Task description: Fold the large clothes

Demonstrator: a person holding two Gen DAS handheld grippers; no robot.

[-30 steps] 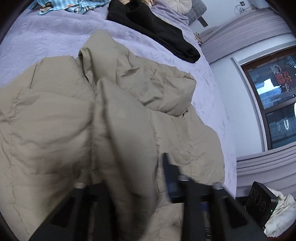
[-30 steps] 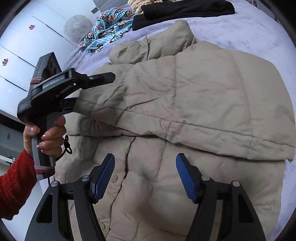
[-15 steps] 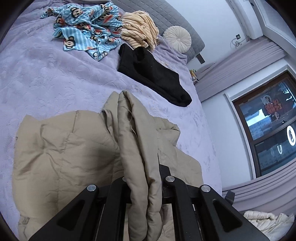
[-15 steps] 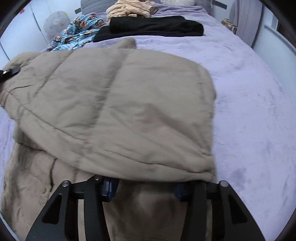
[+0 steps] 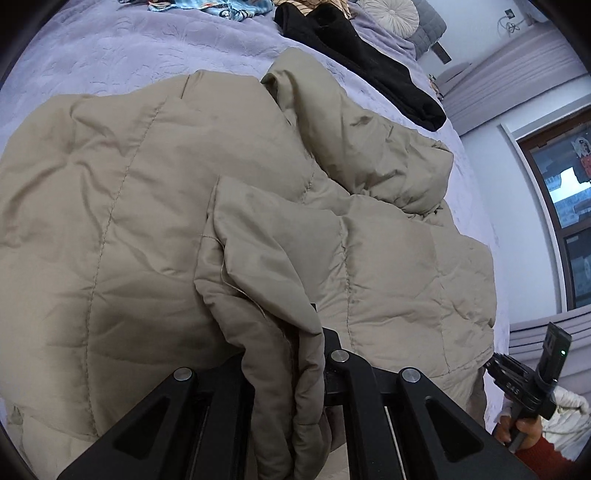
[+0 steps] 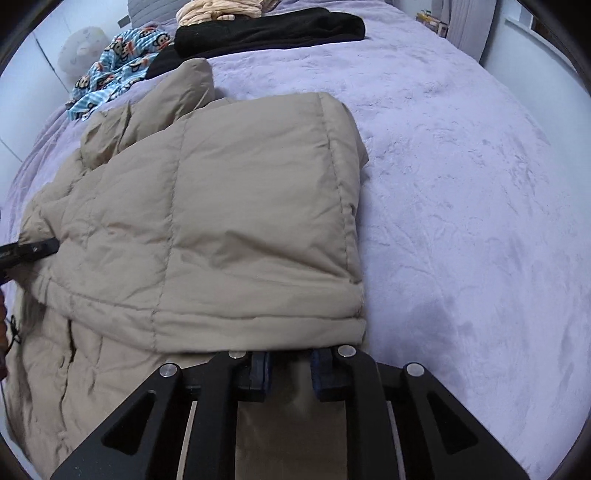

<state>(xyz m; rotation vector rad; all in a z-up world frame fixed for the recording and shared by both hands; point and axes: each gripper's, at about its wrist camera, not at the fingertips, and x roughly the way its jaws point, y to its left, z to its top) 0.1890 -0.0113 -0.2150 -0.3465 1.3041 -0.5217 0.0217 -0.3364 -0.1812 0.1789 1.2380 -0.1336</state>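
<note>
- The beige padded jacket (image 5: 147,221) lies spread on the purple bed cover (image 6: 461,184), near the front edge of the bed; one quilted part is folded over the rest of it.
- The left gripper (image 5: 291,373) points steeply down at the jacket, and its fingers are pressed together on a thick fold of the beige cloth, which hangs out between them.
- The right gripper (image 6: 290,369) also points steeply down, at the near hem of the folded part. Its jaws have just been closing, and the blue pads (image 6: 260,371) now stand close on both sides of a strip of beige cloth (whether they truly press it, I cannot tell).
- In the left wrist view, the right gripper shows at the lower right, held by a hand (image 5: 522,430) with a red sleeve (image 5: 543,461).
- In the right wrist view, the tip of the left gripper meets the jacket's left edge.
- Farther up the bed lie a black garment (image 6: 266,31), a blue cloth with monkey faces (image 6: 118,62) and a striped cream garment (image 6: 218,7).
- A round cushion (image 5: 391,13) lies at the head of the bed, and a dark window (image 5: 565,206) is in the wall at the right.
</note>
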